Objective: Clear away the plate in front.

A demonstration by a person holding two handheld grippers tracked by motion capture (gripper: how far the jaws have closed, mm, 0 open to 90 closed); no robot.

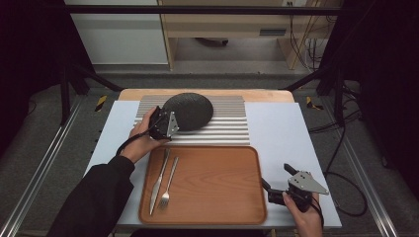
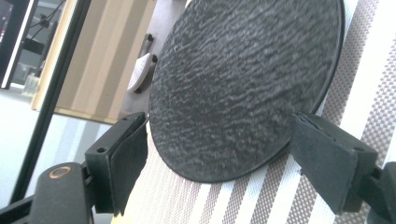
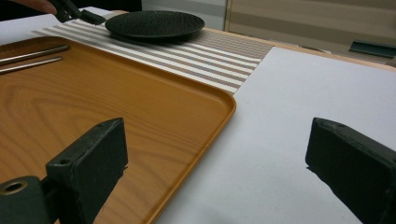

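- The dark textured plate point(image 1: 188, 111) is lying flat on the striped placemat point(image 1: 222, 131) at the far side of the table, just beyond the wooden tray point(image 1: 217, 185).
- The left gripper point(image 1: 159, 124) is sitting at the plate's near-left edge; in the left gripper view its jaws are standing wide apart on either side of the rim point(image 2: 219, 175), with neither pad pressing on it, so it is released and nothing is being held yet.
- The right gripper point(image 1: 276, 180) is hovering over the white table cover point(image 1: 286, 128) just beside the tray's right edge, its jaws spread and empty.
- A knife point(image 1: 159, 181) and a fork point(image 1: 168, 183) are lying side by side in the left part of the tray; the rest of the tray is bare.
- The plate is looking like stoneware or ceramic with a matt, rippled surface: probably stiff, fairly heavy for a single pinch, and liable to chip or crack if it is dropped or knocked on the tray's rim.
- The rough surface is likely giving the pads good friction, so slipping seems a lesser worry than tilting.
- The rim is the only place offering a hold: one pad under the raised lip and one on top, set as deep as the jaws allow.
- Held at one edge, the plate is likely to sag away from the grip, so a low, slow carry seems wise.
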